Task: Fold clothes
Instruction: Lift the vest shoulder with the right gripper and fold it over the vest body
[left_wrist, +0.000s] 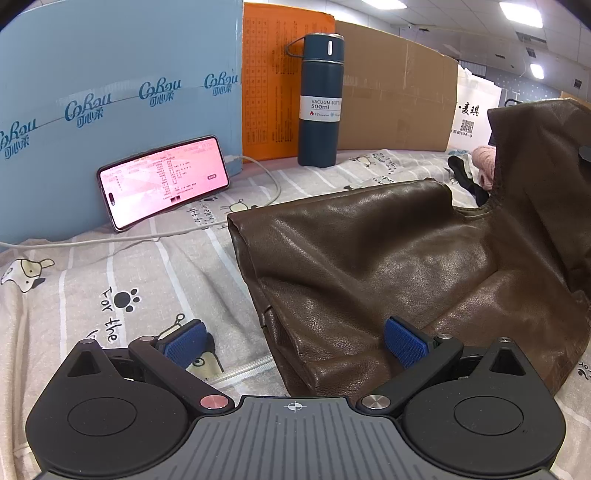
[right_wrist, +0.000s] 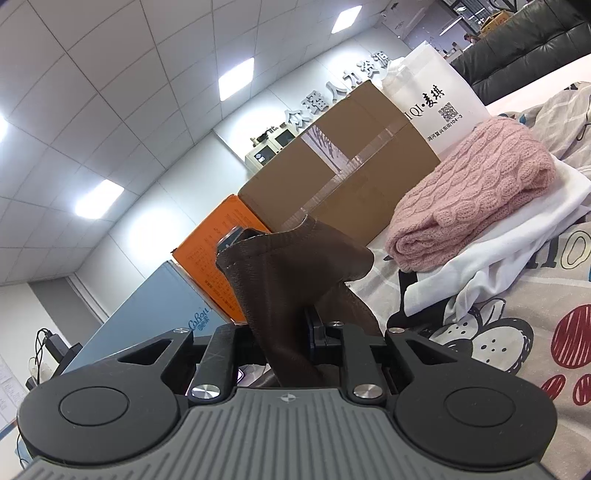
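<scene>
The right claw (right_wrist: 282, 339) is clenched on a fold of the brown leather jacket (right_wrist: 291, 273), and that bunched leather rises straight ahead of it, covering its fingertips and most of a metal-topped object just beyond, so what that object is cannot be told from this view. The left claw (left_wrist: 295, 341) stands released, its blue pads (left_wrist: 405, 343) spread wide; one pad sits over the patterned bedsheet (left_wrist: 110, 266), the other over the jacket's (left_wrist: 369, 258) near edge, though whether it touches the leather is unclear. The jacket lies spread ahead and to the right of the left claw, its right part lifted and cut off by the frame edge. Only the left view shows the lit phone (left_wrist: 162, 181) leaning on a blue carton (left_wrist: 110, 74) ahead-left, its white cable (left_wrist: 266, 173) trailing across the sheet, and a dark vacuum bottle (left_wrist: 320, 99) upright straight ahead before an orange box (left_wrist: 273, 81). Only the right view shows the folded pink knit sweater (right_wrist: 476, 192) atop white fabric (right_wrist: 517, 236), ahead-right of that claw, with a brown cardboard box (right_wrist: 354, 162) and a white paper bag (right_wrist: 436, 99) behind.
</scene>
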